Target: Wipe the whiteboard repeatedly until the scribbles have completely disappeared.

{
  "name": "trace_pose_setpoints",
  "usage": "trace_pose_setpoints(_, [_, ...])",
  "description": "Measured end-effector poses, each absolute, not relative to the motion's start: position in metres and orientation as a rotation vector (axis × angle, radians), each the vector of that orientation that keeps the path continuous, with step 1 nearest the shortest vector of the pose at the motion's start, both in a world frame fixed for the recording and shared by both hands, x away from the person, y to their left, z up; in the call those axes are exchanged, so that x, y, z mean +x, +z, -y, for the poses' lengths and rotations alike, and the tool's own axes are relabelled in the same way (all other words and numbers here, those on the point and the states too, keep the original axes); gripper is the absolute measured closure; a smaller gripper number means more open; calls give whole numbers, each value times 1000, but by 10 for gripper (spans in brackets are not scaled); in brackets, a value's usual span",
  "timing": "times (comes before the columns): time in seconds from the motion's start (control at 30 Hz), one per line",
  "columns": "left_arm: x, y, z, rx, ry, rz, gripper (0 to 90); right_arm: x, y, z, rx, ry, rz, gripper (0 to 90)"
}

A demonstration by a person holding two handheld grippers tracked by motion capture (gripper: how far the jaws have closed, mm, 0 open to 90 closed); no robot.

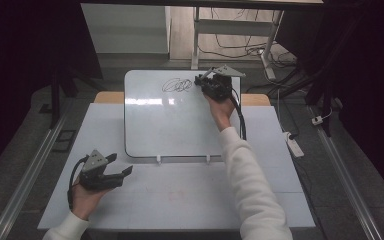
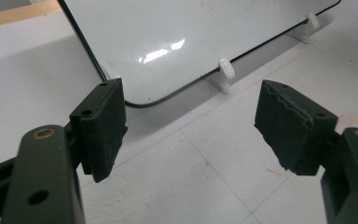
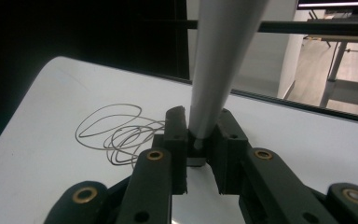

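Observation:
A whiteboard [image 1: 170, 125] leans on two small white stands [image 1: 158, 159] in the middle of the white table [image 1: 190, 200]. A looping black scribble [image 1: 176, 86] marks its top edge. Just right of the scribble, my right gripper [image 1: 201, 80] is shut on a grey marker [image 3: 219, 60], whose lower end is hidden between the jaws over the board [image 3: 37, 154], beside the scribble [image 3: 116, 133]. My left gripper [image 1: 121, 165] rests open at the table's near left. In its own view the left gripper [image 2: 191, 126] has nothing between its pads, and the board's lower corner [image 2: 168, 37] lies ahead.
A wooden surface [image 1: 107, 97] shows behind the white table. A white power strip [image 1: 295, 145] lies on the floor at the right, with cables and desk legs [image 1: 196, 40] beyond the board. Metal rails [image 1: 25, 185] run along both sides.

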State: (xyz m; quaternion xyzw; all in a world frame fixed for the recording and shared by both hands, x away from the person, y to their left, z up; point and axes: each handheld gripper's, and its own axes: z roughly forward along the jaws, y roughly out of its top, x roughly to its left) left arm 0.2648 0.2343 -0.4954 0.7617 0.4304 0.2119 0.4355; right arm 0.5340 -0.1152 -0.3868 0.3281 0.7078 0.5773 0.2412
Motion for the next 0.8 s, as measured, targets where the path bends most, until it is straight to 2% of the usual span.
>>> trace_pose_setpoints(0.17, [266, -496, -235, 1896, 525, -1077, 260, 523, -396, 88, 745, 1532, -2060, 776])
trace_pose_setpoints(0.33, [264, -495, -234, 1894, 531, -1072, 260, 536, -385, 100, 855, 1557, -1931, 777])
trace_pose_setpoints(0.53, [264, -495, -237, 1884, 529, -1079, 260, 522, -394, 83, 728, 1488, -2117, 776])
trace_pose_setpoints(0.7, [262, -494, -237, 1883, 535, -1074, 261, 531, -381, 100, 811, 1473, -1995, 776])
trace_pose_setpoints(0.8, [262, -494, -238, 1878, 534, -1073, 261, 528, -387, 99, 800, 1486, -2047, 777])
